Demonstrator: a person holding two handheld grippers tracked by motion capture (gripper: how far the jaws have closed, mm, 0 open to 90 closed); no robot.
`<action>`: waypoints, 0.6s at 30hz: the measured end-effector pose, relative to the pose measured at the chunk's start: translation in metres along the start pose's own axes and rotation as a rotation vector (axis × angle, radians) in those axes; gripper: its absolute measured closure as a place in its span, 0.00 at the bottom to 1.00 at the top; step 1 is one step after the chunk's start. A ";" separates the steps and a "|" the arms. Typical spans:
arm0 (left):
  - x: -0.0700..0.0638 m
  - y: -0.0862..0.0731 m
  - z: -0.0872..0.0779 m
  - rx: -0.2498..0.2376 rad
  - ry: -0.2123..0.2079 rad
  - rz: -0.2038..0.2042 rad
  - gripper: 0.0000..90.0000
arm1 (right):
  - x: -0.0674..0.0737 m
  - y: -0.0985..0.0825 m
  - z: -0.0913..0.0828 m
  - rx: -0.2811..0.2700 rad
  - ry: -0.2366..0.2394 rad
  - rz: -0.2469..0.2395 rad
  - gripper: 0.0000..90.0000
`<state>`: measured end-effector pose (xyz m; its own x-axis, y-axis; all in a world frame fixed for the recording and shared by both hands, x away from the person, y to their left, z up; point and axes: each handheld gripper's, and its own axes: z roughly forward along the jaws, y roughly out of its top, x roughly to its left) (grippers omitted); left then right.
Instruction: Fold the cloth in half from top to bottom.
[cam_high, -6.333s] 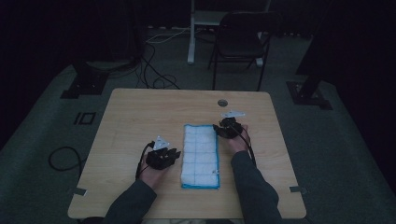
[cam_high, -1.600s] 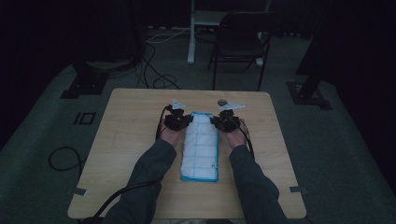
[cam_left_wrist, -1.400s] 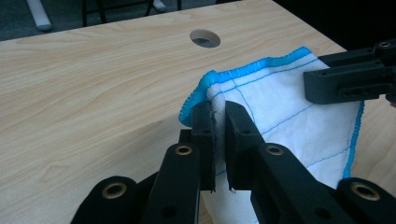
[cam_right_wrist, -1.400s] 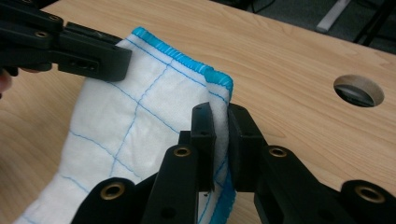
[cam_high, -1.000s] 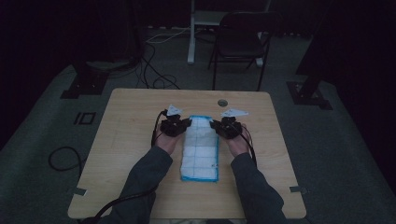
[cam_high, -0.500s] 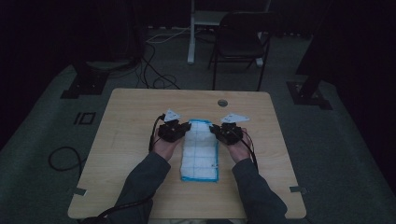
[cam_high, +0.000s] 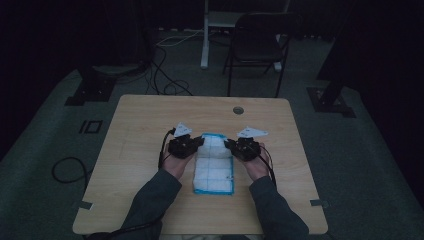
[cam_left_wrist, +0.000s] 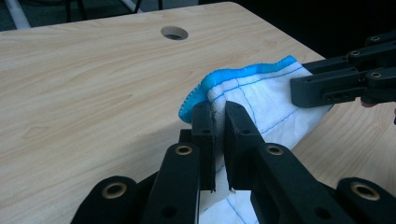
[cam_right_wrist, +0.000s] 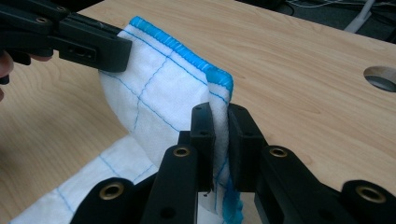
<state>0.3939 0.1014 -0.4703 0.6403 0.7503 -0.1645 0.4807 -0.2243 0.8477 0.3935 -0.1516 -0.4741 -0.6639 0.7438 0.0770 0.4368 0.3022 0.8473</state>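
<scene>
Cloth (cam_high: 215, 167) is the thing both grippers work on: it is white with thin blue lines in squares and a bright blue edge. It lies on the wooden table (cam_high: 145, 125), and its far end is lifted up off the wood.

The left gripper (cam_high: 196, 144) has its two black jaws pressed together on the far left corner of the cloth. In the left gripper view the cloth (cam_left_wrist: 261, 100) sits right between the jaws, with the blue edge curling just past the tips. To the right of these jaws, a bit farther off, the other gripper's black jaw bites the other corner.

The right gripper (cam_high: 230, 145) is clamped on the far right corner in the same way. In the right gripper view the cloth (cam_right_wrist: 159, 93) stands up between its jaws, and the blue edge runs from the tips off to the left, up to the left gripper's jaw. Below and to the left of the jaws, the rest of the cloth drops down and lies flat on the table.

From above, the cloth hangs between the two grippers and stretches back toward the person, between the two hands. A round hole (cam_high: 238, 110) in the table lies beyond the grippers. A dark chair (cam_high: 257, 47) stands on the floor past the table
</scene>
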 end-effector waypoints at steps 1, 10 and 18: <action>0.000 -0.001 -0.001 0.003 0.000 0.001 0.94 | 0.001 -0.001 -0.001 0.000 0.001 0.001 0.92; -0.008 -0.010 -0.009 -0.012 -0.008 0.003 0.94 | 0.008 -0.011 -0.008 -0.024 0.013 0.017 0.91; -0.013 -0.021 -0.014 -0.014 -0.022 0.001 0.93 | 0.014 -0.020 -0.010 -0.026 0.011 0.014 0.91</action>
<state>0.3671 0.1055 -0.4787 0.6537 0.7364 -0.1744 0.4718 -0.2164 0.8547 0.3698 -0.1535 -0.4847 -0.6647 0.7411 0.0947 0.4305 0.2763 0.8593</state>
